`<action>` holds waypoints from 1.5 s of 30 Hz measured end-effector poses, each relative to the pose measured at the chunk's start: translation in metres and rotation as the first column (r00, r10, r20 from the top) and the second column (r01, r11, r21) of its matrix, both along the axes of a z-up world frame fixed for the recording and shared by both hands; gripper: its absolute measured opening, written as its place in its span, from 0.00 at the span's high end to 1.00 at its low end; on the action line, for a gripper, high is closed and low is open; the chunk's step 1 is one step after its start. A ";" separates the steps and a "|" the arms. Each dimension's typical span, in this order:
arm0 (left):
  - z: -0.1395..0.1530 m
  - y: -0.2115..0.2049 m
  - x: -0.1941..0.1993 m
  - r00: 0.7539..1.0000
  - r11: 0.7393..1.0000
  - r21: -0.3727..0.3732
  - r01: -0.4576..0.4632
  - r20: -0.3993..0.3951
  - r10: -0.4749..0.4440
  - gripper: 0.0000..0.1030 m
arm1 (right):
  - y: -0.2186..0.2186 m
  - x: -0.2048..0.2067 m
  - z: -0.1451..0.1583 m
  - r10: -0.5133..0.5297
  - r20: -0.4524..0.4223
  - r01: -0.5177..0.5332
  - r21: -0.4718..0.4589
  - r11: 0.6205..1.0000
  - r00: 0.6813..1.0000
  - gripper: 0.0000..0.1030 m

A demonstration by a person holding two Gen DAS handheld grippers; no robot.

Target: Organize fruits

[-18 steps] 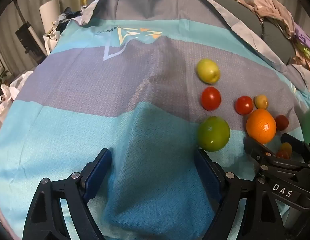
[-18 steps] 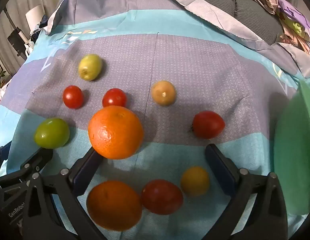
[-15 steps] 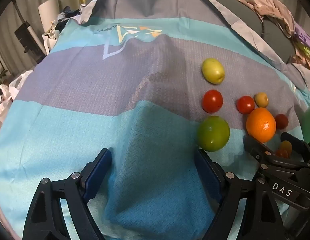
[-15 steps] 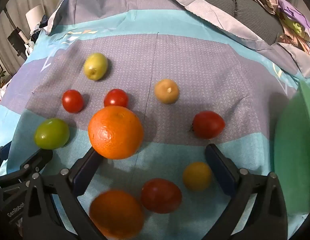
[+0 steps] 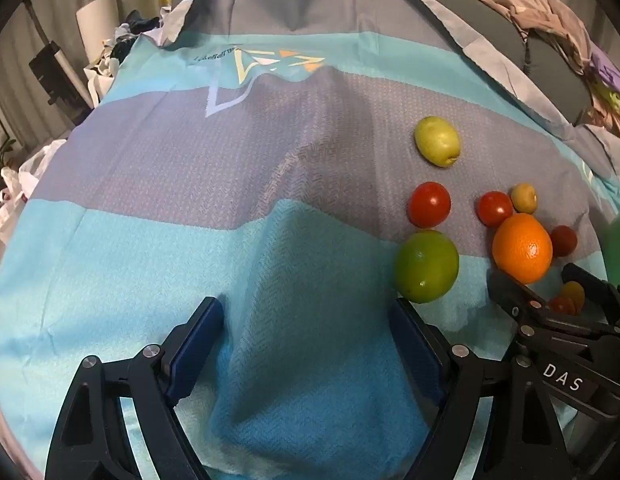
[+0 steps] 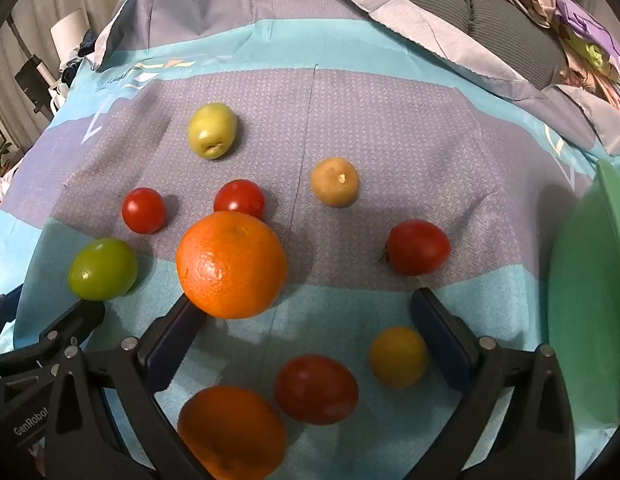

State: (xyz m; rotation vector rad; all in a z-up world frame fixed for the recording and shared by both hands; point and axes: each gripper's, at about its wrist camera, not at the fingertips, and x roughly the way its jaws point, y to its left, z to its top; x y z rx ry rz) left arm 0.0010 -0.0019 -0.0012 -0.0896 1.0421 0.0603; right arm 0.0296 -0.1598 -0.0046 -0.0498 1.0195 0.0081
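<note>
The right gripper (image 6: 308, 316) stands with its jaws spread wide and nothing clamped between them; inside that span, low in the right wrist view, lie a small yellow fruit (image 6: 398, 356), a dark red tomato (image 6: 315, 389) and a second orange (image 6: 232, 432), all on the striped blue cloth (image 6: 389, 120). The large orange (image 6: 232, 264) serves as landmark: it sits just ahead of the right gripper's left finger, apparently touching its tip, so the round fruit lies forward and left of the jaw centre, with no long axis to align to. Behind the large orange a cherry tomato (image 6: 239, 199) nearly touches it; another (image 6: 144, 210) lies to its left, a green lime-like fruit (image 6: 102, 269) further left, a yellow-green pear-like fruit (image 6: 212, 130) well behind, a tan round fruit (image 6: 334, 181) behind right, and a red tomato (image 6: 417, 247) to the right. A green plate (image 6: 589, 300) lies far right. The left gripper (image 5: 306, 344) also gapes, empty, over bare cloth, the lime-like fruit just beyond its right finger. The right gripper is judged nearer the large orange, and would need to shift left to centre on it.
</note>
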 end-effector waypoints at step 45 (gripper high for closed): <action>0.079 -0.025 -0.029 0.967 0.961 -0.182 0.207 0.188 -0.172 0.24 | -0.055 -0.046 0.102 0.048 0.255 -0.147 0.384 0.912 0.966 0.11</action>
